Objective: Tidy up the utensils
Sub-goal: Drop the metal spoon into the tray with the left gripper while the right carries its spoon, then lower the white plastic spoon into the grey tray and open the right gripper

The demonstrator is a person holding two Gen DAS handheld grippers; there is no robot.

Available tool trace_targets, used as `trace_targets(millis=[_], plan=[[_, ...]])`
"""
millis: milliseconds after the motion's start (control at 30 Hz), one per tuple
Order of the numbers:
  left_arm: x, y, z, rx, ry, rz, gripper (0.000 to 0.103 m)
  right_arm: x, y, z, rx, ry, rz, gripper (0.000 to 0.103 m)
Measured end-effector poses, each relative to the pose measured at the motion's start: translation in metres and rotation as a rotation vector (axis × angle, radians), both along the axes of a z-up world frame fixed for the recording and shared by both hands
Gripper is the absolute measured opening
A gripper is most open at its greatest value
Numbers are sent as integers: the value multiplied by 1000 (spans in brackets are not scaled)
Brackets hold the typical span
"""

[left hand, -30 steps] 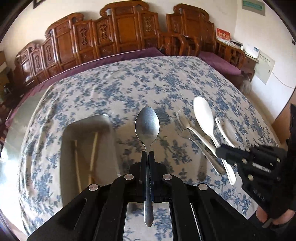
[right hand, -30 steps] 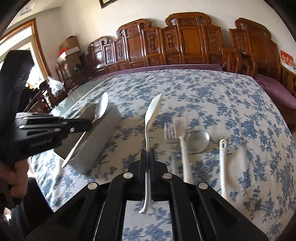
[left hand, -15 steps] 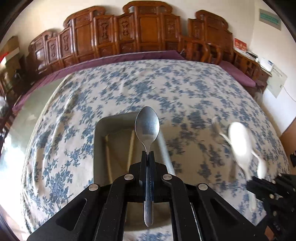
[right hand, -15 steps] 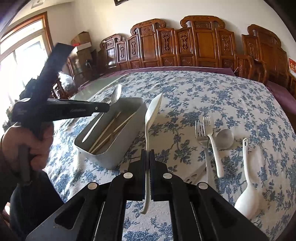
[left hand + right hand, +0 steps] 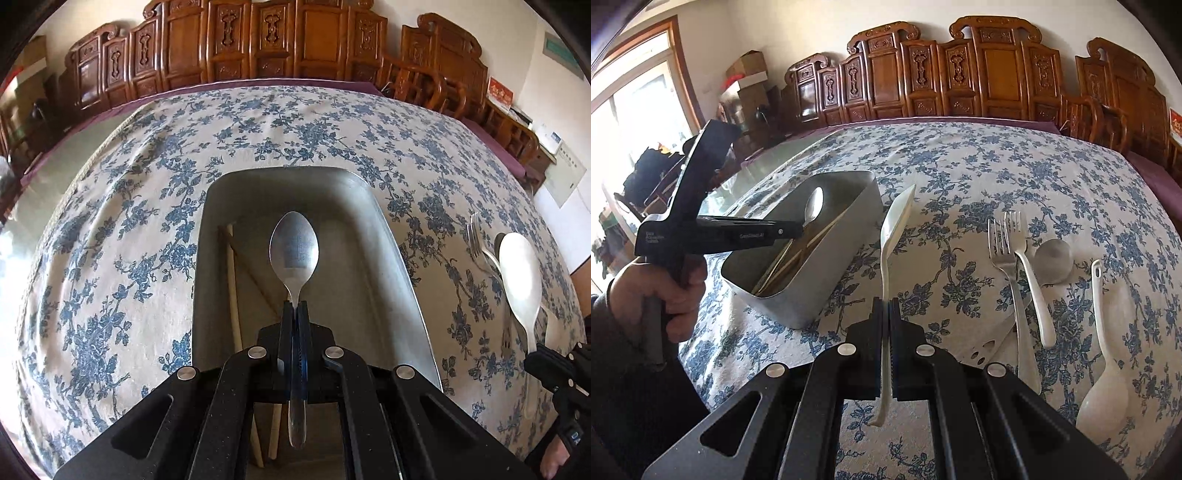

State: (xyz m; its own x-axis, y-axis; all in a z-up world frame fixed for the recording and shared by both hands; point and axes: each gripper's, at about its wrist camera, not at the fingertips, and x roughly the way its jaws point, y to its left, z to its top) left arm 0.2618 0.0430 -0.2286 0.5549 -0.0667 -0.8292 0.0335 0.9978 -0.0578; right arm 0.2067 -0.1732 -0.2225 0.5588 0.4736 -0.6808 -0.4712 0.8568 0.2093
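Both pairs of jaws are pressed tight on a handle: your left gripper (image 5: 294,306) clamps the metal spoon (image 5: 294,251) low on its neck, bowl pointing away from you, and your right gripper (image 5: 885,306) clamps the white rice paddle (image 5: 892,236) on edge, its blade rising toward the far side.

A second ago the metal spoon hung over bare cloth to the right of the metal tin (image 5: 402,266); now your left gripper has swung over and the spoon's bowl sits above the middle of the tin's open mouth. From your right wrist view the spoon looks to be above the rim rather than down on the floor of the tin, though I cannot tell how high. That puts you, by my reading, at the release point: lower a little, then let the jaws part so the spoon drops beside the wooden chopsticks (image 5: 233,291) lying along the tin's left wall.

The paddle waits in the air just right of the tin, so it likely goes in next.

Further right on the floral tablecloth (image 5: 960,173) lie a steel fork (image 5: 1001,243), a white fork (image 5: 1030,273), another spoon's round bowl (image 5: 1052,258) and a white ladle spoon (image 5: 1104,398), all still to be gathered.
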Motion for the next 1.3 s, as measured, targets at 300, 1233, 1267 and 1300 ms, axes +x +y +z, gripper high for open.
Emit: trace_targets(millis=[300, 1233, 1267, 1300], plan=[[5, 3, -7, 5, 26, -14, 2, 7, 9, 1, -27, -4, -17, 4], [-14, 79, 55, -5, -132, 78, 2, 62, 140, 26, 45, 67, 82, 5], [-14, 81, 55, -7, -131, 81, 2, 63, 144, 23, 43, 76, 82, 5], [-14, 83, 56, -9, -133, 84, 2, 64, 147, 19, 41, 85, 81, 5]])
